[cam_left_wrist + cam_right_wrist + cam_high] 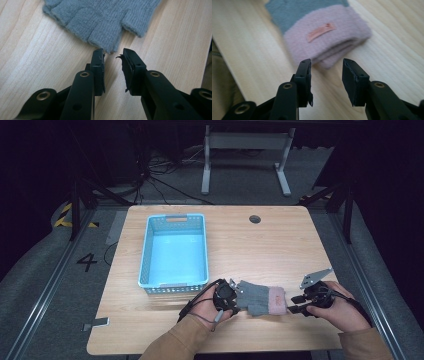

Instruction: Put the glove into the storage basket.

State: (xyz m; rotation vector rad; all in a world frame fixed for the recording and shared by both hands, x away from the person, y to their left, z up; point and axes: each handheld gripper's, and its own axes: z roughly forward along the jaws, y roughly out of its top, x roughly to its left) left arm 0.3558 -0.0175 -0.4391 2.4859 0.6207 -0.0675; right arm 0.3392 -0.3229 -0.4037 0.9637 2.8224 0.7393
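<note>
The table point(280, 245) carries a blue basket point(173, 251) at about ten o'clock from its middle, standing empty. At six o'clock, near the front edge, lies the glove point(260, 297): grey knit with short finger ends pointing toward nine o'clock and a pink cuff point(329, 42) toward three o'clock, a small label sewn on it.

The left gripper point(226, 296) sits at the glove's finger end. Its jaws stand a little apart with nothing between them, their tips just short of one grey finger end point(106, 45), which hangs right above the gap. The right gripper point(300, 304) sits at the cuff end, jaws parted wider, empty too, the folded cuff edge just ahead of them.

Judging from this, both ends are about to be pinched, likely to lift the glove toward the basket. The risks:

- The left jaws may catch only a thin tip of knit, which could slip out once the glove's weight comes on.
- The right jaws, low against the wood, could push the cuff away rather than close over it.
- One end grabbed before the other would drag or bunch the soft knit.
</note>
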